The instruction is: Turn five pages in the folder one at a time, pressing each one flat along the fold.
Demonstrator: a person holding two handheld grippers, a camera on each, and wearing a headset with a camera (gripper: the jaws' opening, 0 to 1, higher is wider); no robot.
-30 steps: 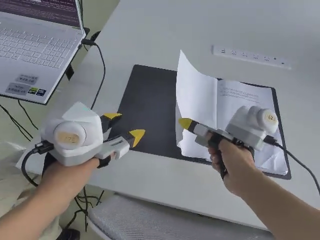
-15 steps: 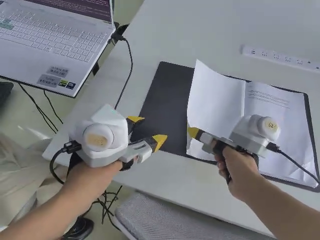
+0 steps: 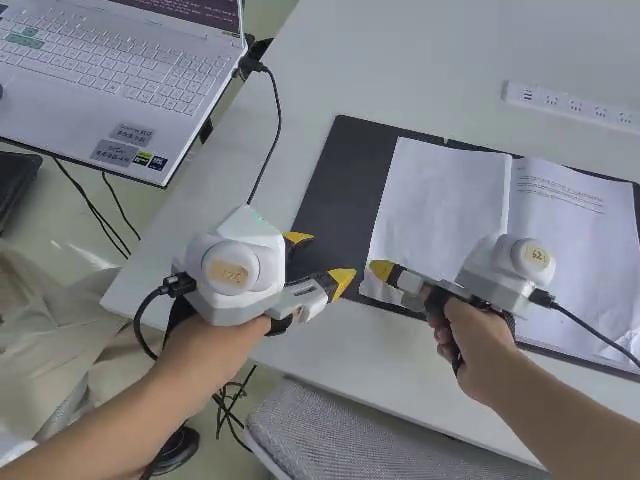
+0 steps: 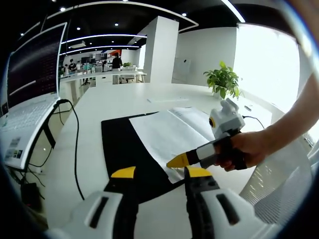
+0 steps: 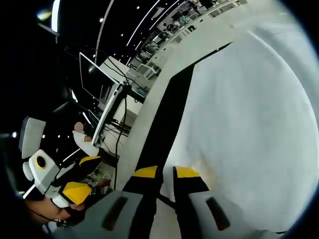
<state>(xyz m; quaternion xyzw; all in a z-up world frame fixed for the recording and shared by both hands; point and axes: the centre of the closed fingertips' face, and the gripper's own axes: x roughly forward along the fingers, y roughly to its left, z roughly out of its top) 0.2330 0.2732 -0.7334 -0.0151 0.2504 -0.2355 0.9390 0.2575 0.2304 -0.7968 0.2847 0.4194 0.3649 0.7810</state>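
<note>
Two claws at the near edge of an open black folder (image 3: 330,200), one page (image 3: 440,210) held partly turned.

Far left of the folder, an open laptop (image 3: 110,70) sits at the corner of the white surface (image 3: 400,70). The left claw (image 3: 320,258) hovers just off the folder's near left corner, released, its yellow-tipped jaws apart and touching nothing. The folder lies flat with its bare black left cover exposed. The page leans over the fold toward that cover, blank side up. The right claw (image 3: 380,269) is clenched on the page's near left corner, at the folder's near edge; the right gripper view shows the page edge running in between the jaws. On the folder's right half lies a printed sheet (image 3: 580,240). Beyond the folder's far right corner lies a white power strip (image 3: 570,105).
</note>
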